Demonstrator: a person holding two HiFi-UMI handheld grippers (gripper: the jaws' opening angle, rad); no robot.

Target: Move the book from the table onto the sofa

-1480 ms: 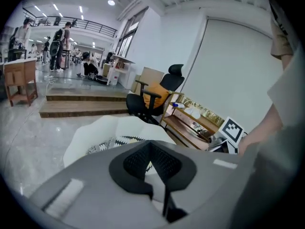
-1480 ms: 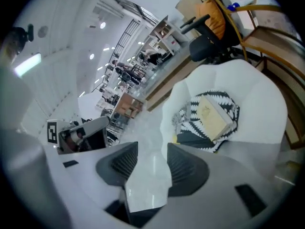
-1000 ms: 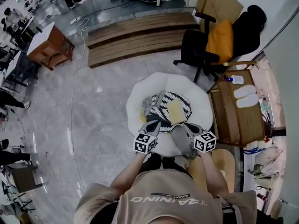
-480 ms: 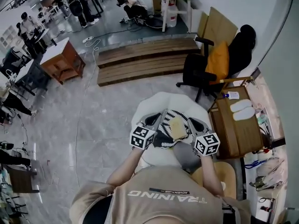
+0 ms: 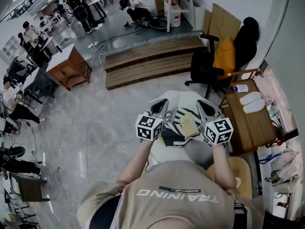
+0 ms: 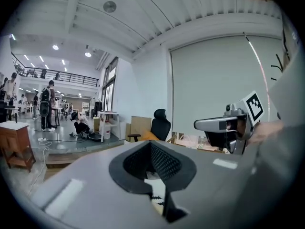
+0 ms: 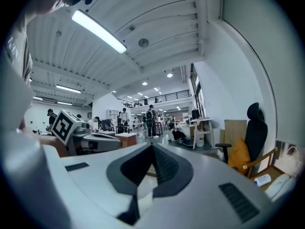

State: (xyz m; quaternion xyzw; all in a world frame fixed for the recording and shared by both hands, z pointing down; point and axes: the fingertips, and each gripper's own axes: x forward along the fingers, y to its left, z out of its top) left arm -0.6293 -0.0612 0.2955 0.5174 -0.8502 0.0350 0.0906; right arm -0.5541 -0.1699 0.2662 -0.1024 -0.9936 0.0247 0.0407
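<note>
The book (image 5: 183, 126), with a black-and-white zigzag cover and a beige patch, hangs in the air above the round white table (image 5: 183, 97). My left gripper (image 5: 158, 109) is shut on its left edge and my right gripper (image 5: 206, 109) on its right edge. In the left gripper view the jaws (image 6: 151, 149) are closed, and a strip of the zigzag book (image 6: 155, 194) shows below them. In the right gripper view the jaws (image 7: 152, 151) are closed on a thin beige edge. Both grippers point about level across the room.
A black office chair with an orange cushion (image 5: 212, 61) stands beyond the table. A wooden side table (image 5: 248, 123) with white slippers is at the right and a round wooden stool (image 5: 240, 171) is beside me. Wooden steps (image 5: 147, 61) and a brown desk (image 5: 69, 66) lie further off, with several people behind.
Both grippers have risen together with the book, which has come up off the white table toward the head camera. The jaws have stayed closed.
</note>
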